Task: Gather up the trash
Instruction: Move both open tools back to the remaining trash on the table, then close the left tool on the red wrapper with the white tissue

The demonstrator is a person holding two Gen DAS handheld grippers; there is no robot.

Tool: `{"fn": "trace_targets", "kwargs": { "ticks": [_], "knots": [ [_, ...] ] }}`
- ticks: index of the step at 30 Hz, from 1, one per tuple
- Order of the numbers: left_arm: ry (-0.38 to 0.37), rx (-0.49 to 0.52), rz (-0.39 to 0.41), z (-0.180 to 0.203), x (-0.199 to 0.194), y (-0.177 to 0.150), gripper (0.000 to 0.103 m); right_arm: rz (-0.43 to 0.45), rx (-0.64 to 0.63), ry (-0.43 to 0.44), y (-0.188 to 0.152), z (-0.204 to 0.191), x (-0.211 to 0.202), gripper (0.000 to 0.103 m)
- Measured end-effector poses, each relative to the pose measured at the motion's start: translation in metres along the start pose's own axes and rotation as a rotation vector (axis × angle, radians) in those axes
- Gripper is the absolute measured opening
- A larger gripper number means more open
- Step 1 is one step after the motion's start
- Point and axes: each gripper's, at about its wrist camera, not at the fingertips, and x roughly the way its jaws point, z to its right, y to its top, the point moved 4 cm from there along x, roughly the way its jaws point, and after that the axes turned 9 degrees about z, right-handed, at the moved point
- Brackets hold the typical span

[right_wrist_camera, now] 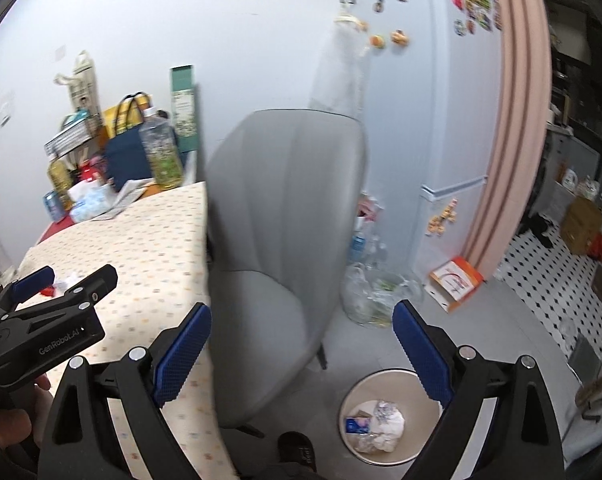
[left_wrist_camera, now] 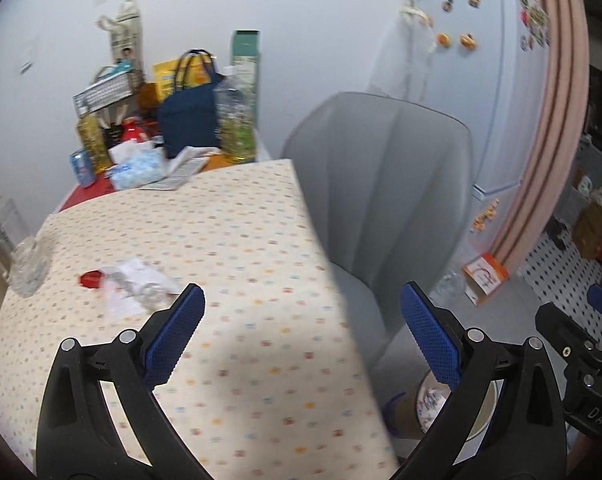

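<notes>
both gripper [left_wrist_camera: 301,312] [right_wrist_camera: 301,328] jaws wide, empty

The surface [left_wrist_camera: 229,240] wears a cream cloth with small coloured dots. Near its left edge lie crumpled white papers [left_wrist_camera: 135,286] with a small red scrap [left_wrist_camera: 91,279] touching them, and a clear glass jar [left_wrist_camera: 29,268] stands just beside. At the far end, on a red part, crowd a dark blue bag [left_wrist_camera: 189,122], a large clear bottle [left_wrist_camera: 237,124], a yellow oil bottle [left_wrist_camera: 91,140] and tissue packs [left_wrist_camera: 135,166]. On the grey floor [right_wrist_camera: 501,320] stand a grey chair [right_wrist_camera: 285,240], a round bin [right_wrist_camera: 389,420] holding crumpled waste, a clear plastic bag [right_wrist_camera: 365,292] and an orange-and-white box [right_wrist_camera: 455,282].
</notes>
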Motion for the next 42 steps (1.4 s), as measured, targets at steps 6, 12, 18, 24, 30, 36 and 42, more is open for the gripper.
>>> {"fn": "trace_targets", "kwargs": {
  "ticks": [6,12,18,24,30,36,42],
  "knots": [
    [0.058,-0.062,0.015,-0.052,-0.016,-0.003,0.097,0.005,-0.054,0.066,0.002,-0.053,-0.009,0.090],
    [0.111,-0.118,0.029,-0.101,-0.031,-0.006,0.097,0.008,-0.102,0.121,0.001,-0.097,-0.017,0.090],
    [0.157,-0.155,0.035,-0.137,-0.041,-0.013,0.097,0.000,-0.143,0.165,-0.003,-0.137,-0.018,0.090],
    [0.188,-0.190,0.032,-0.167,-0.042,-0.019,0.097,-0.001,-0.175,0.200,-0.004,-0.167,-0.016,0.090],
    [0.206,-0.212,0.029,-0.190,-0.036,-0.022,0.097,-0.015,-0.195,0.213,-0.006,-0.192,-0.006,0.090],
    [0.208,-0.234,0.025,-0.211,-0.026,-0.027,0.097,-0.038,-0.220,0.223,-0.009,-0.212,0.010,0.090],
    [0.214,-0.237,-0.014,-0.228,-0.007,-0.032,0.097,-0.067,-0.218,0.250,-0.013,-0.229,0.031,0.090]
  ]
}}
